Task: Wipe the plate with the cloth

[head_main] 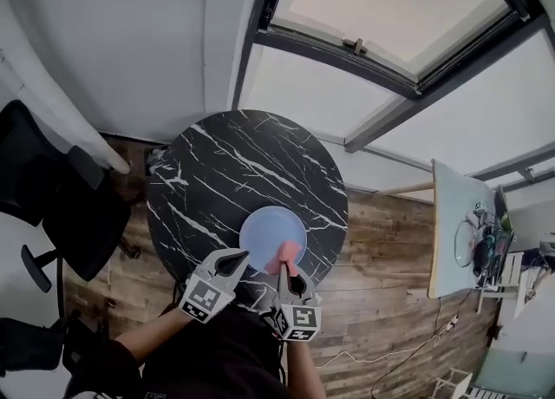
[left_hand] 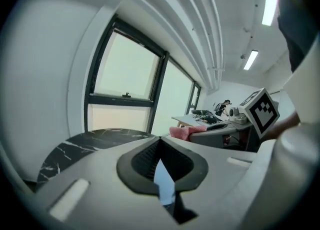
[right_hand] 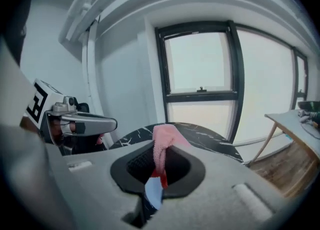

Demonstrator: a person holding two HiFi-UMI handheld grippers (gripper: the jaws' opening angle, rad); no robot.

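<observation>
Pink terry cloth (right_hand: 163, 144) is pinched in the right hand-held gripper (head_main: 287, 271), whose jaws are clenched on it. A fold bulges up over the tips and the rest hangs down between the pads, so a loose wad sits ahead of the jaws, ready to serve as the wiping face. The pale blue plate (head_main: 270, 234) lies on the black marbled bench (head_main: 225, 172) just ahead of and below both grippers, near the bench edge closest to the person. In the head view the cloth overlaps the plate's near rim, though whether it touches the surface cannot be told from there. A blue sliver shows through the gap behind the tips in each gripper view. I take it to be the plate seen from above, so both tools seem to be held over its near side, not pressed down on it. The left hand-held gripper (left_hand: 160, 140) is clenched on nothing: its tips meet, and only bench top shows past them. Its tip points at the plate's near rim just to the left of the cloth, probably so it can steady the plate once rubbing starts. Wiping looks barely begun, if at all. The next move calls for lowering the cloth flat onto the plate, and the light plate may slide on the smooth stone unless it is braced.
</observation>
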